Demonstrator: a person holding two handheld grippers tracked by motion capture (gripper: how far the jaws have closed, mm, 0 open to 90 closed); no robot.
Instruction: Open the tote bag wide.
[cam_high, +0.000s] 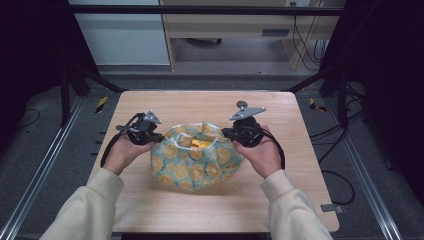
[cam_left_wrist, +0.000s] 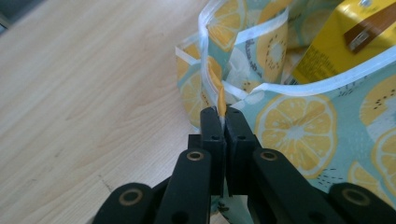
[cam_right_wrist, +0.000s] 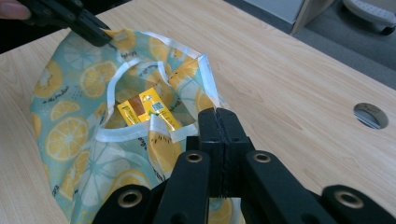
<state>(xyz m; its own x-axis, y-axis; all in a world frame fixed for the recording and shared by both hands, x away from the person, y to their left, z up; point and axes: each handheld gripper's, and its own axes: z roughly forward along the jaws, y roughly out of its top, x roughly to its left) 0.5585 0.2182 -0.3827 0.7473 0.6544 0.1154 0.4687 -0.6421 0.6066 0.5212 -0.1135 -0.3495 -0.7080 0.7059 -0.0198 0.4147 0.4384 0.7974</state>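
A pale blue bag (cam_high: 195, 162) printed with lemon slices lies open-mouthed at the middle of the wooden table (cam_high: 280, 115). Inside it is a yellow packet (cam_high: 200, 144), which the left gripper view (cam_left_wrist: 345, 37) and the right gripper view (cam_right_wrist: 147, 109) also catch. My left gripper (cam_high: 161, 137) is shut on the bag's left rim, a fold of fabric (cam_left_wrist: 221, 95) pinched between its jaws (cam_left_wrist: 223, 114). My right gripper (cam_high: 225, 133) is shut on the right rim (cam_right_wrist: 218, 114). The right gripper view shows the left gripper (cam_right_wrist: 93, 32) across the bag's mouth.
A round cable hole (cam_right_wrist: 370, 115) sits in the tabletop beyond the right gripper. Metal rails (cam_high: 45, 165) run along both sides of the table, with cables (cam_high: 335, 135) on the floor to the right. Bare wood lies behind and in front of the bag.
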